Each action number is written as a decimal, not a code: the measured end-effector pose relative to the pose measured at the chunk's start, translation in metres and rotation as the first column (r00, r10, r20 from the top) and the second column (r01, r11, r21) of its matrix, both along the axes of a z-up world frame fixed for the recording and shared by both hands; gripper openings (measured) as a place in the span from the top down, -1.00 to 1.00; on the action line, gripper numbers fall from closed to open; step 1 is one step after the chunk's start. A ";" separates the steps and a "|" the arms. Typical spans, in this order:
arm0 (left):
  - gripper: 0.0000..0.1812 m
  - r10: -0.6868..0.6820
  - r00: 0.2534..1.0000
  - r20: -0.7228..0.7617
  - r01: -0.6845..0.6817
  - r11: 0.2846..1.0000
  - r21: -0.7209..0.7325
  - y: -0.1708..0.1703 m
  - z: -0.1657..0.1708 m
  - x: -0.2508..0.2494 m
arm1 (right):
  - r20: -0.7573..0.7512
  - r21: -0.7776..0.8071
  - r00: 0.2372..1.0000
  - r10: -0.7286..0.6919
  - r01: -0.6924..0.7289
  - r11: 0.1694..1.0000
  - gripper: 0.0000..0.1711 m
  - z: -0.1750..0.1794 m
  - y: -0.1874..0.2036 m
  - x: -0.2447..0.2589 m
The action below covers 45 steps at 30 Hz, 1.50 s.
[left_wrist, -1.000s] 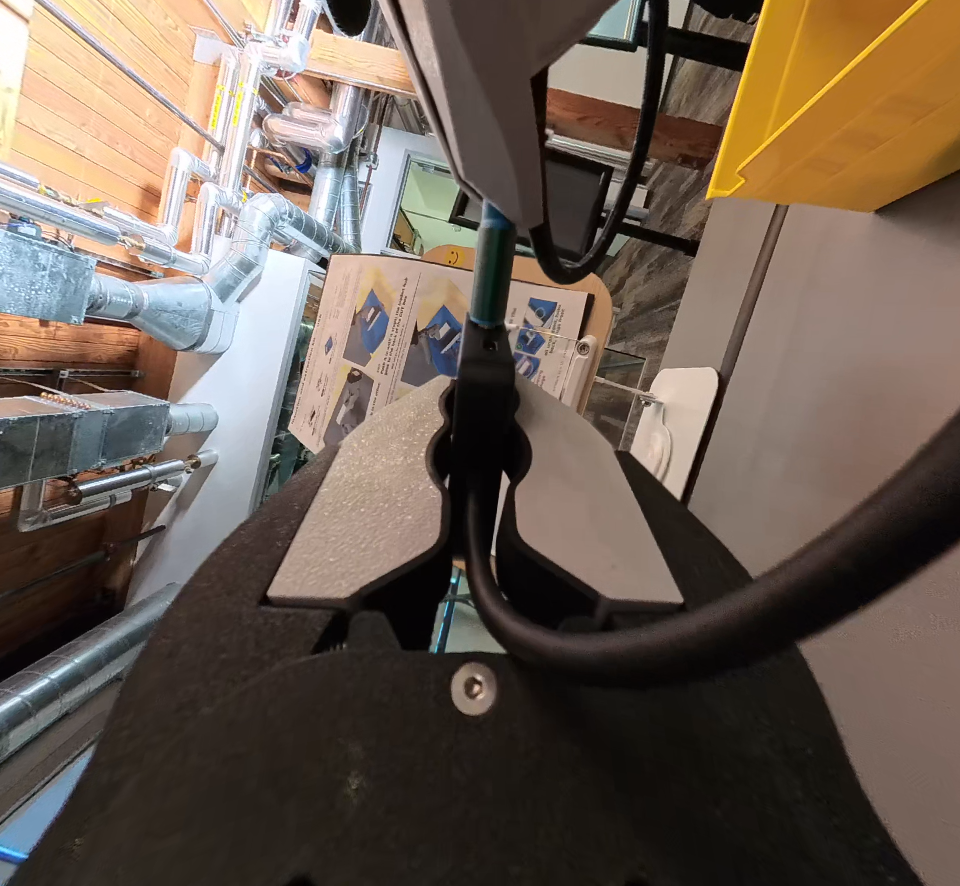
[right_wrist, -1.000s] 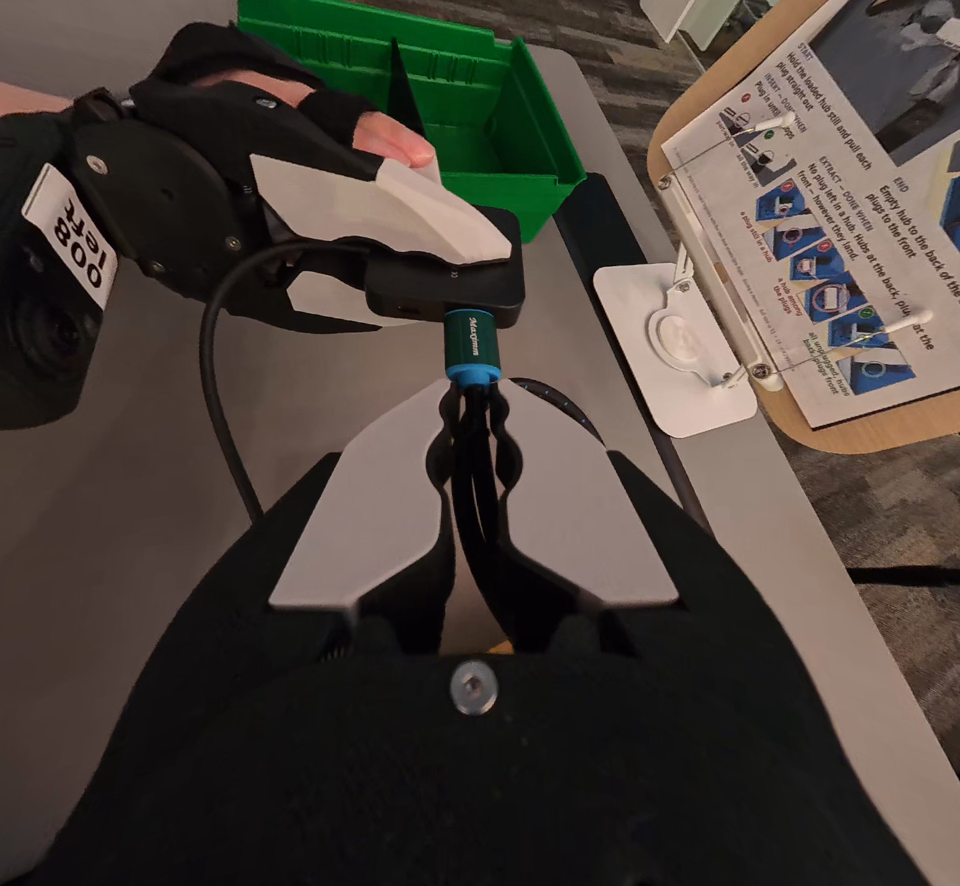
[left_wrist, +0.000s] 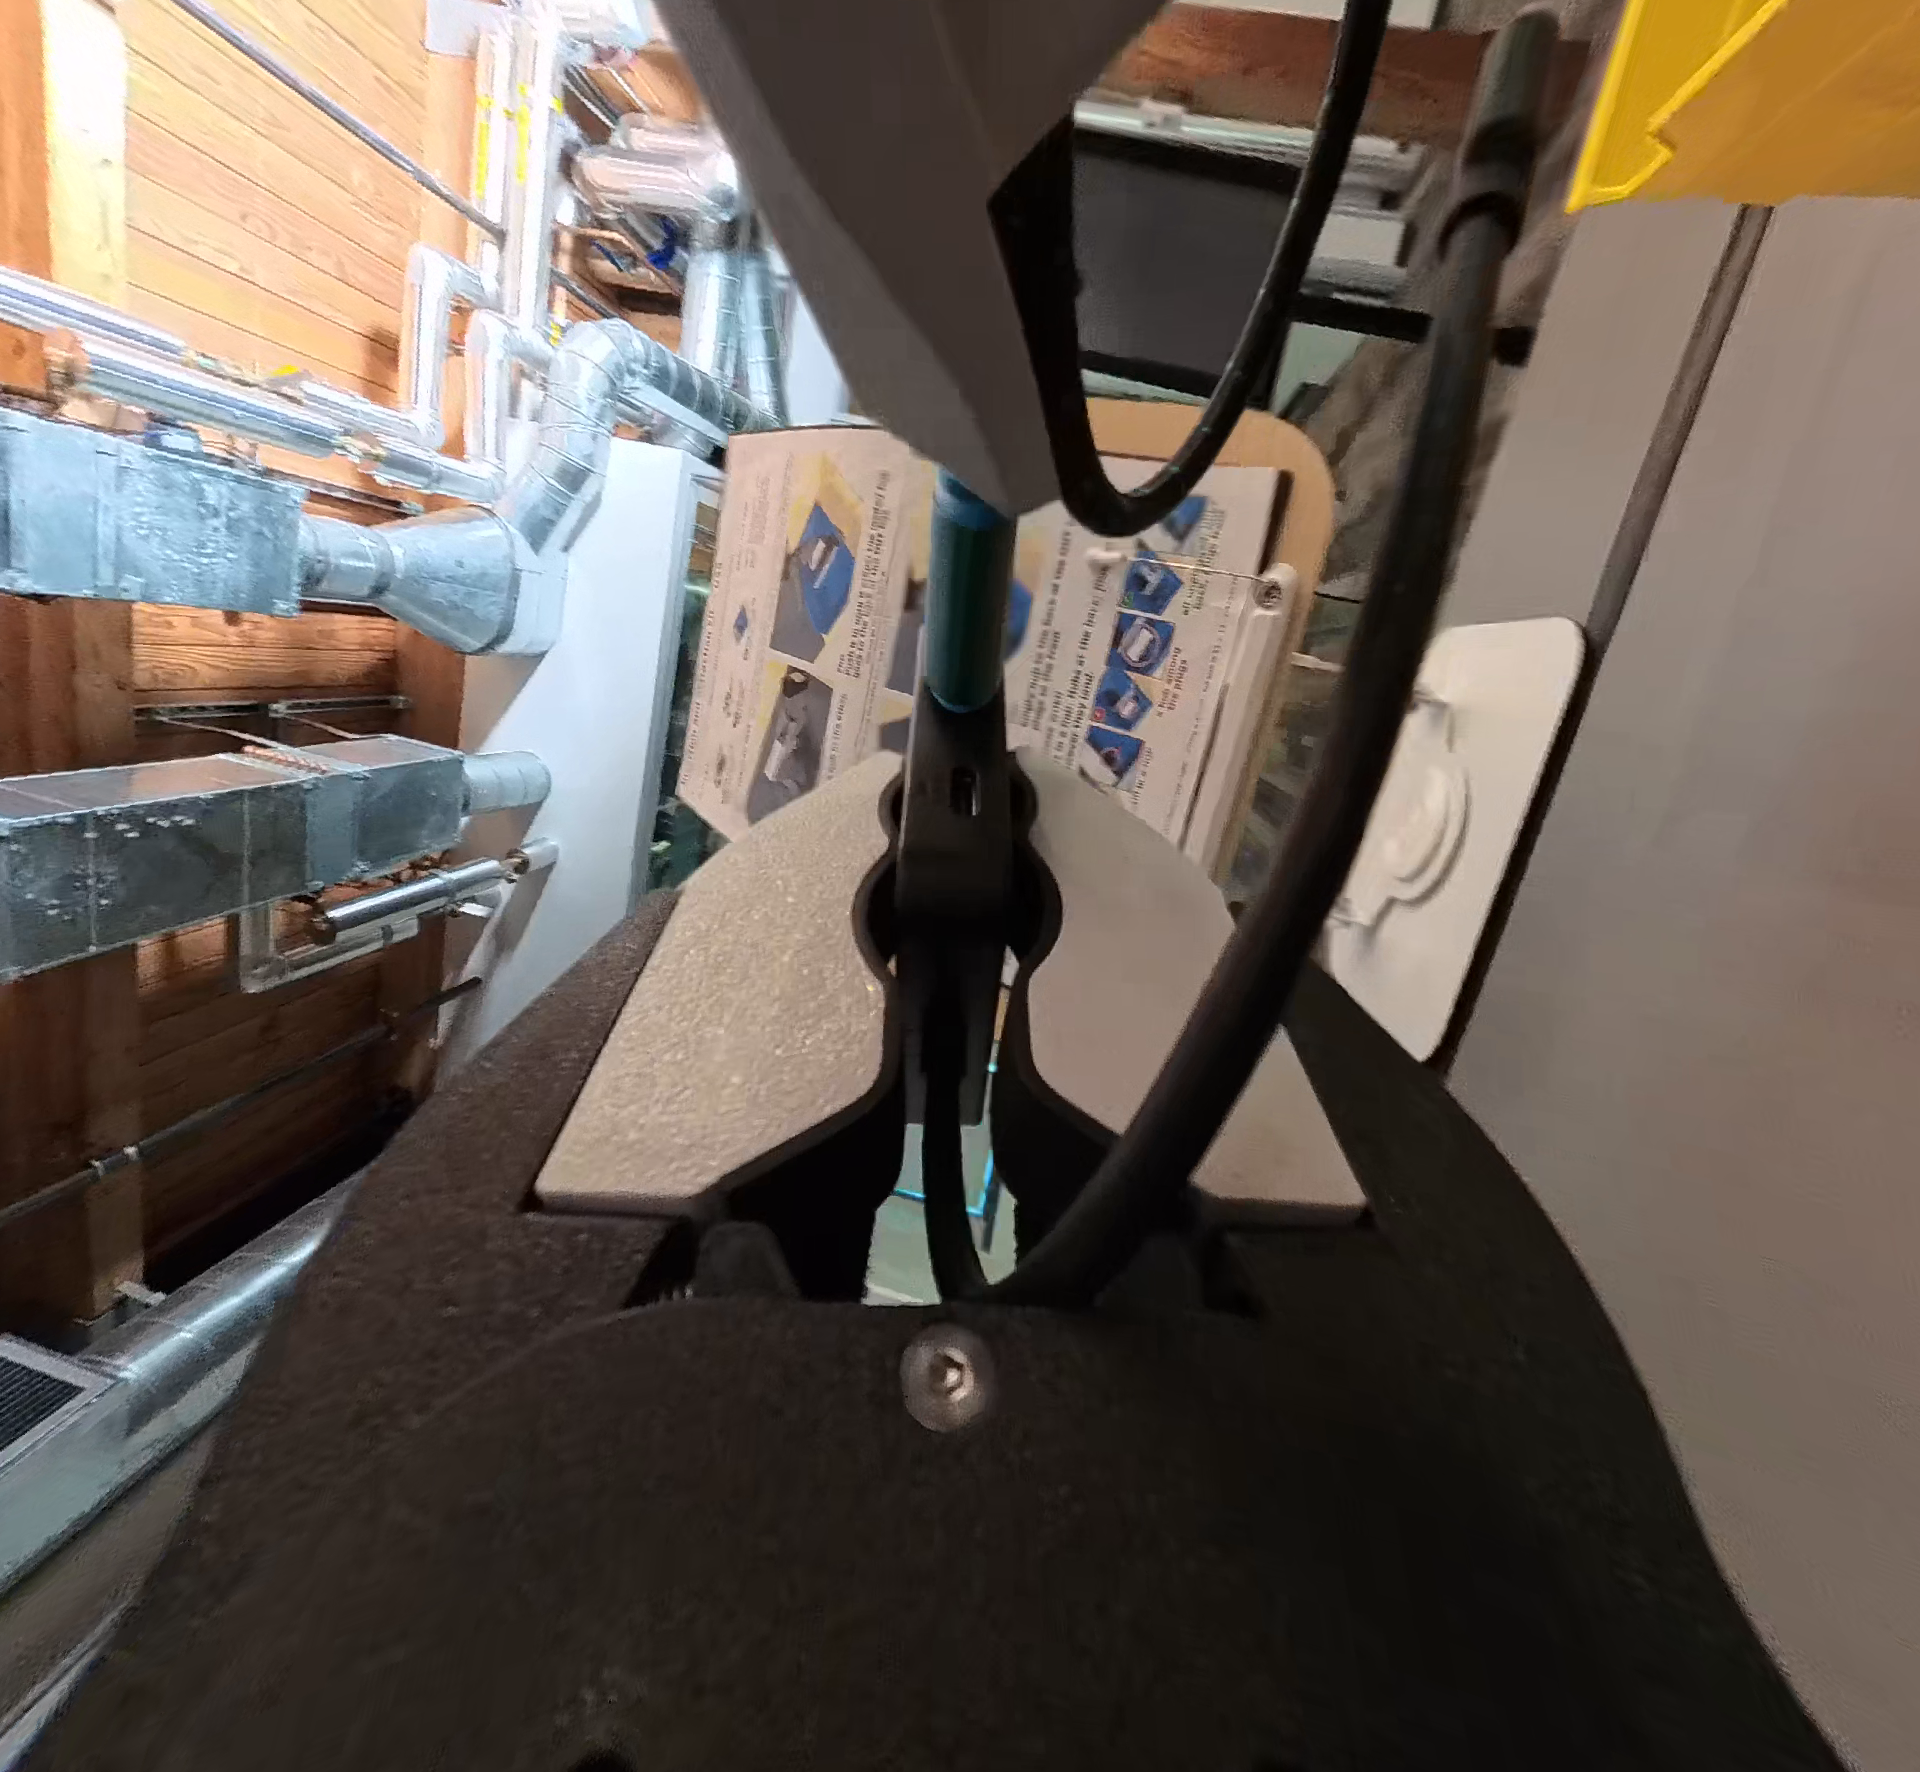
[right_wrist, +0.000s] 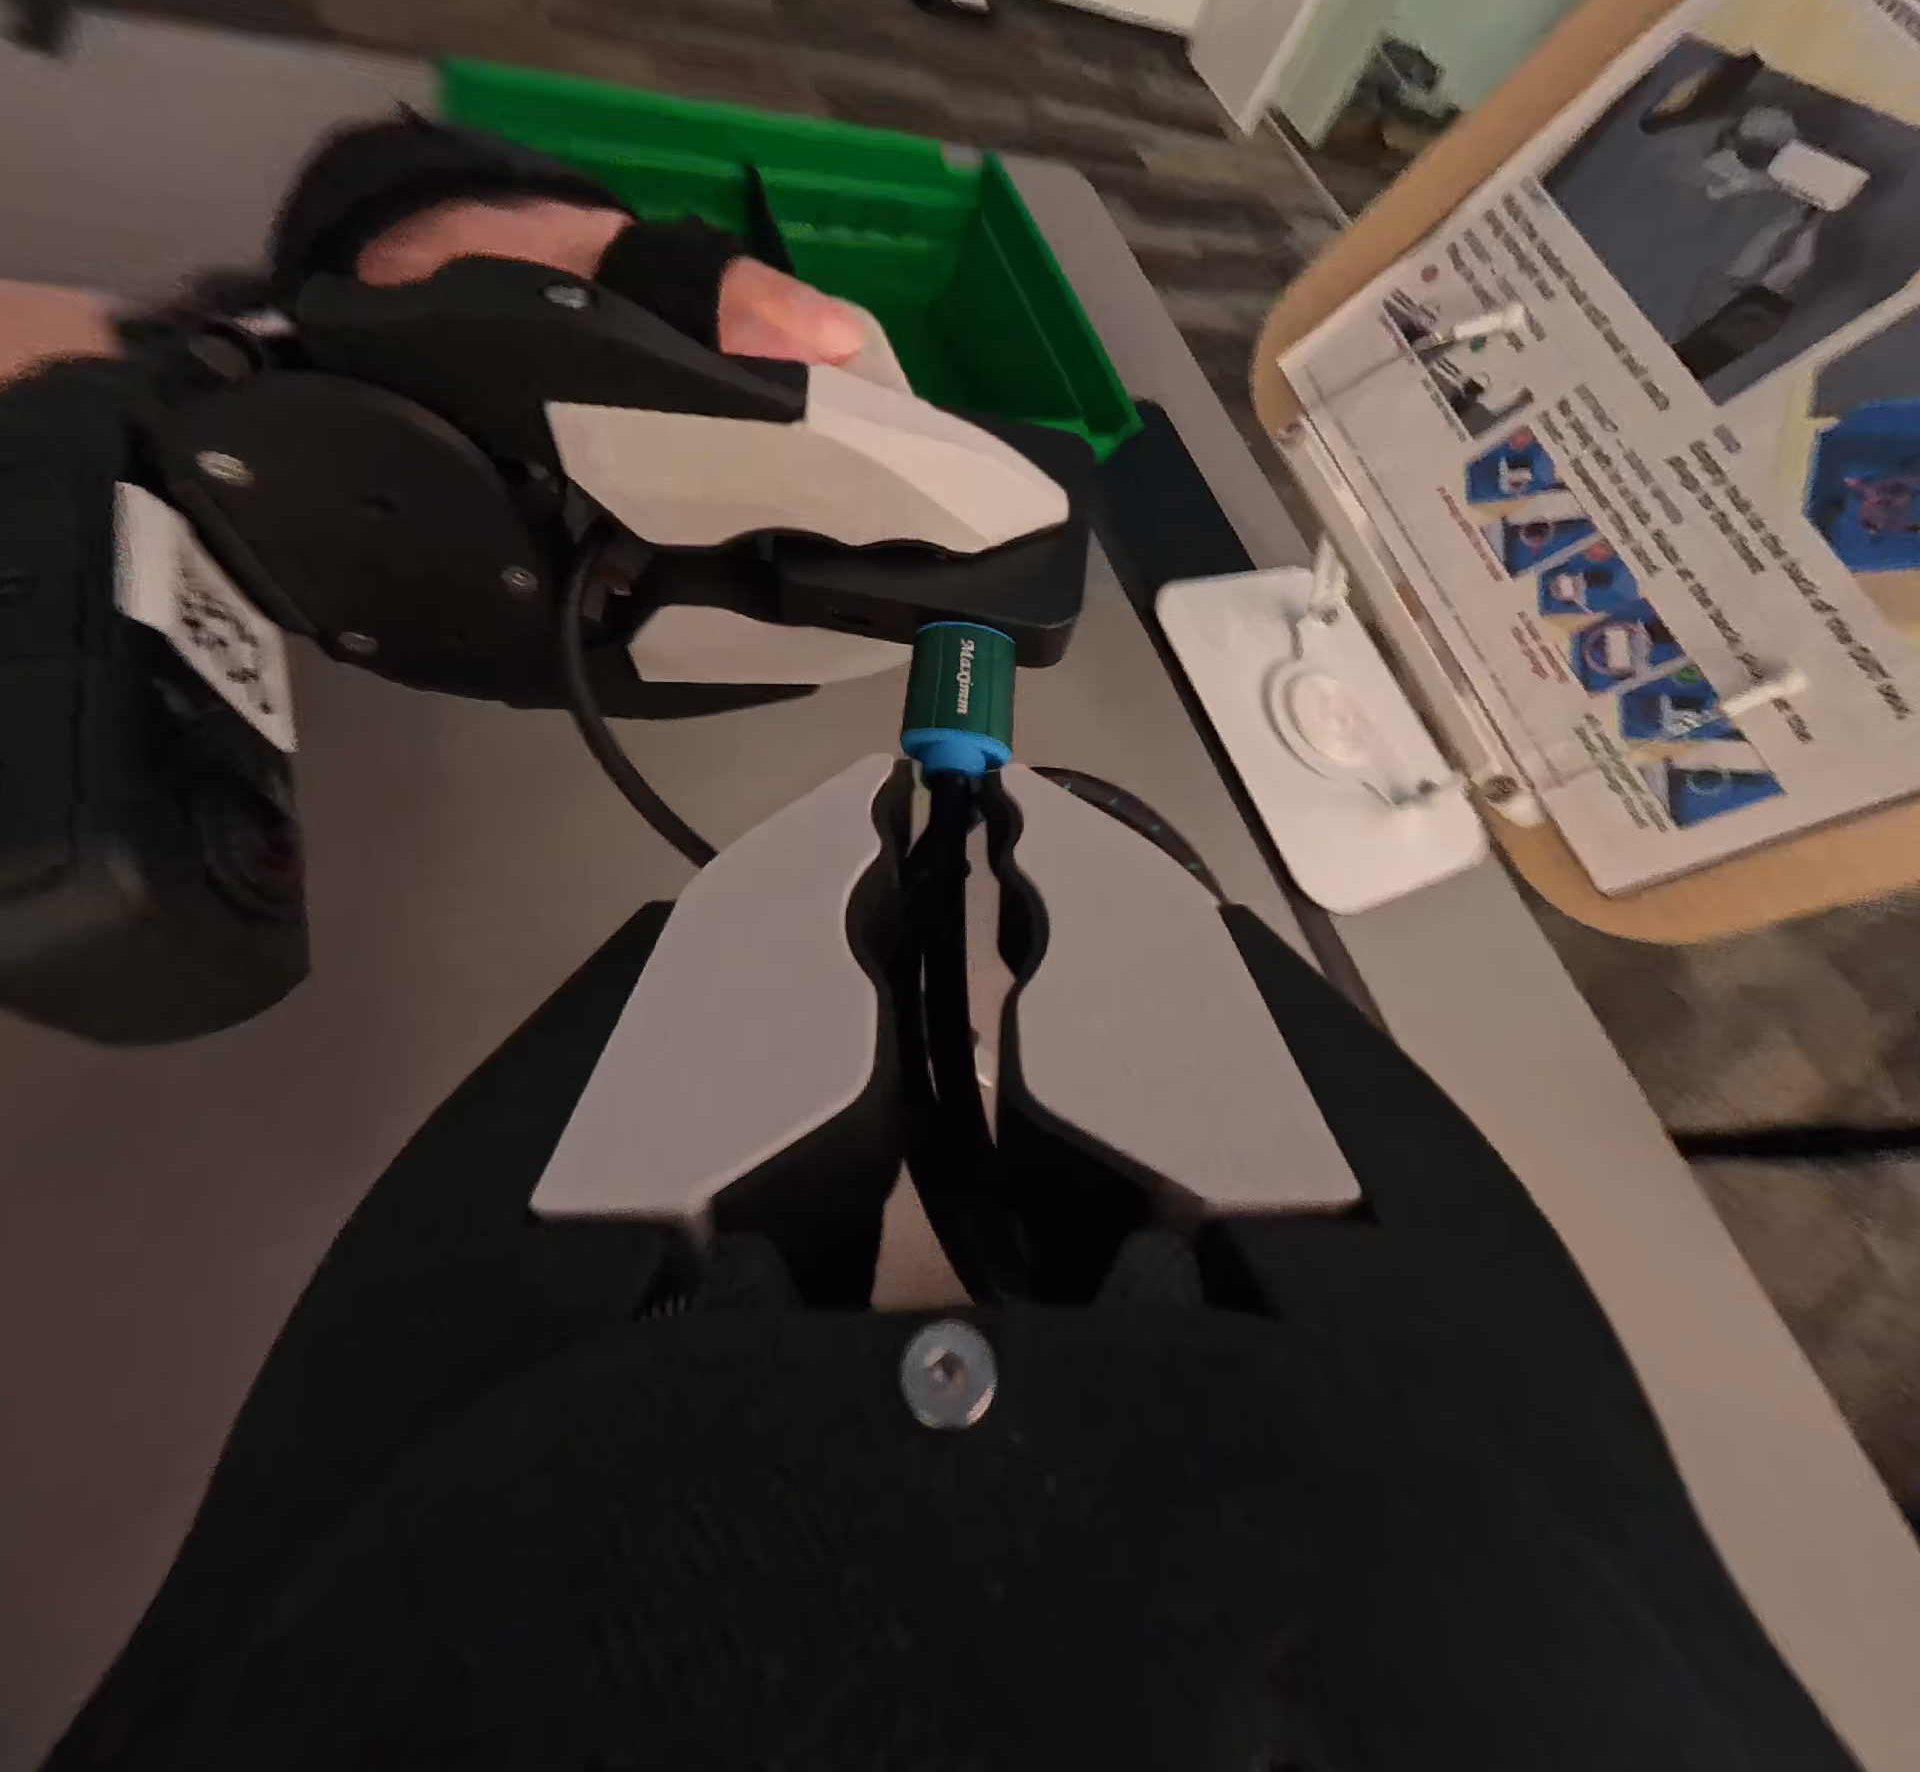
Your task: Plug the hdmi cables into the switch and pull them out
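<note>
on the grey table we see the left gripper reaching in from the left, its white fingers clamped flat on the black switch, held above the table. our right gripper has its fingers nearly together, pinching the black hdmi cable just behind the green plug, which is seated in the switch's near edge. the right wrist view alone shows the green bin behind the gloved hand. the left wrist view alone shows a yellow bin and ceiling ducts, with the switch edge-on between its own fingers.
</note>
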<state>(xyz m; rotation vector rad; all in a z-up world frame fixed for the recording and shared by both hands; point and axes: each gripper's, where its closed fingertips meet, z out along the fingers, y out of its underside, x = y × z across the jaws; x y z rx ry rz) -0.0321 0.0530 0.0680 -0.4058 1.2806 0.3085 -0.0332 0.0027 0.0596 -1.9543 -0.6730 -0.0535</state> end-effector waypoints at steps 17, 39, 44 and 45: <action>0.83 -0.092 0.967 0.237 0.060 0.989 0.138 -0.013 0.049 -0.026 | 0.151 0.236 0.988 -0.018 -0.018 0.972 0.78 0.040 -0.005 -0.030; 0.87 -0.020 0.978 0.209 0.005 0.997 0.071 -0.010 0.054 -0.035 | 0.032 0.257 0.991 -0.129 0.117 0.959 0.78 0.048 -0.003 -0.046; 0.87 0.001 0.977 0.212 -0.012 0.998 0.054 -0.005 0.054 -0.036 | 0.011 0.287 0.984 -0.177 0.167 0.943 0.78 0.048 0.003 -0.048; 0.87 0.003 0.976 0.218 -0.015 0.998 0.055 -0.003 0.055 -0.036 | -0.003 0.300 0.983 -0.183 0.176 0.937 0.78 0.049 0.004 -0.049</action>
